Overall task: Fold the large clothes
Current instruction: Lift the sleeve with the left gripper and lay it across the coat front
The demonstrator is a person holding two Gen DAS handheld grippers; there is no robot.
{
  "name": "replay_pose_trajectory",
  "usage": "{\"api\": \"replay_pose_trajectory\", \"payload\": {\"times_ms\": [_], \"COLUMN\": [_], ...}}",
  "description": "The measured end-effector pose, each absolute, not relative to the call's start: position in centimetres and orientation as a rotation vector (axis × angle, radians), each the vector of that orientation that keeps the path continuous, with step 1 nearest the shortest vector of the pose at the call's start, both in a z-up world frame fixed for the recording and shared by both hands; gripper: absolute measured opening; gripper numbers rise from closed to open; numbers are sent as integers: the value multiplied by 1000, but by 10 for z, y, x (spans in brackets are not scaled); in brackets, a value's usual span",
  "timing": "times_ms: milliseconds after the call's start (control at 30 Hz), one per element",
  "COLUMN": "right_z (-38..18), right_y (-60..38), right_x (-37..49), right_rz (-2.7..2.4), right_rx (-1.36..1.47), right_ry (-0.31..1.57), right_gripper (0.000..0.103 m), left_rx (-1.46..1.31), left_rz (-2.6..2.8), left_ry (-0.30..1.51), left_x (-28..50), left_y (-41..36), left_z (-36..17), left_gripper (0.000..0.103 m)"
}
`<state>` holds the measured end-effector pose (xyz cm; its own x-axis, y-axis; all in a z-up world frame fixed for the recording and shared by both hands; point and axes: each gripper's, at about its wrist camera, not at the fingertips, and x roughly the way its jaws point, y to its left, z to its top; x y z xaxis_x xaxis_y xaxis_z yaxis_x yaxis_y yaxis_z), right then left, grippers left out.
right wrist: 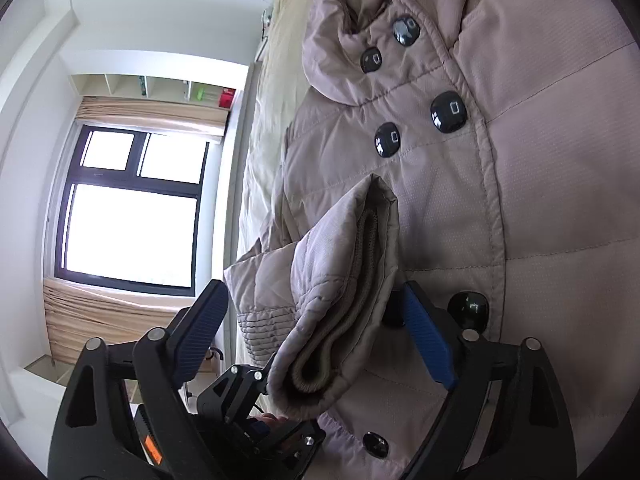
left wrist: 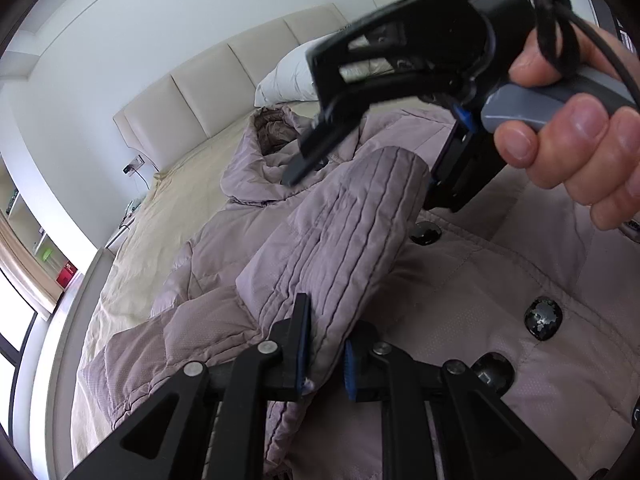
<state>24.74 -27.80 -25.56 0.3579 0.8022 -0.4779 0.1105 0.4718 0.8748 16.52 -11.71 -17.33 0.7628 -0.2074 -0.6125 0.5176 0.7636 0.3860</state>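
A mauve quilted coat with black buttons lies front up on a bed. One sleeve is lifted over the coat's front. At the bottom of the left wrist view my left gripper is shut on that sleeve, the fabric pinched between its blue pads. My right gripper, held by a hand, straddles the cuff end of the sleeve. In the right wrist view the right gripper stands open around the ribbed cuff, its pads not pressing. The left gripper shows below, holding the sleeve.
The coat rests on a cream bedsheet. A padded headboard and a white pillow stand beyond the coat's hood. A window with curtains and a wall shelf lie past the bed's far edge.
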Motion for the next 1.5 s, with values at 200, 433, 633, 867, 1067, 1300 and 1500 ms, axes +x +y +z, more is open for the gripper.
{"api": "replay_pose_trajectory", "payload": {"times_ms": [200, 433, 633, 867, 1067, 1300, 1500], "right_z": [-266, -194, -78, 51, 68, -60, -232], "right_y": [-260, -259, -251, -302, -375, -445, -463], "right_x": [268, 281, 278, 236, 203, 213, 225], "right_rz": [587, 575, 641, 656, 572, 307, 47], "right_rx": [973, 879, 802, 818, 868, 981, 1128], "right_ry": [1197, 1051, 845, 533, 428, 590, 824], "right_gripper": [27, 18, 17, 17, 17, 17, 17], "left_rx": [558, 426, 110, -172, -205, -227, -216], "left_rz": [-389, -253, -179, -97, -59, 15, -12], "left_ry": [565, 524, 607, 705, 751, 838, 861], "left_x": [164, 147, 178, 234, 280, 291, 279], "left_y": [-111, -73, -30, -3, 1, 31, 36], "left_z": [-171, -154, -138, -150, -161, -187, -191], "left_gripper": [37, 87, 87, 88, 76, 57, 58]}}
